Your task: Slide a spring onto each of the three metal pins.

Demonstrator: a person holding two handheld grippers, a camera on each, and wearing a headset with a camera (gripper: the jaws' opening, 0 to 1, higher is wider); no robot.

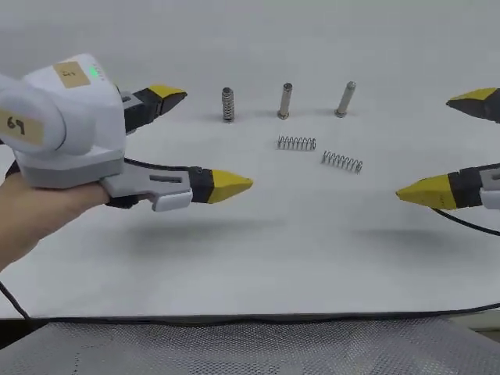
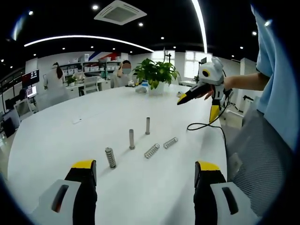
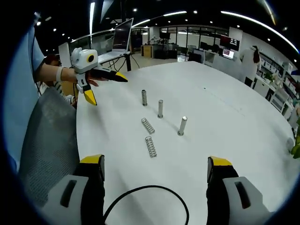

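Label [image 1: 17, 125] "69" on left gripper [image 1: 217, 139], fingers wide, right gripper [image 1: 423, 147] likewise, spring [image 1: 227, 105] on pin [image 1: 227, 91]

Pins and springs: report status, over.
Left gripper, right gripper: both open, empty. Left pin in head view carries a spring; middle pin, right pin bare. Two loose springs lie flat near them. Nothing blocking.

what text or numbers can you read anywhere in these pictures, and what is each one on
"69": on a tan sticker on the white body of the left gripper, in the head view.
Too small to read: the marks on a second tan sticker on top of the same gripper.
Too blurred to read: the screens in the office behind, in the gripper views.
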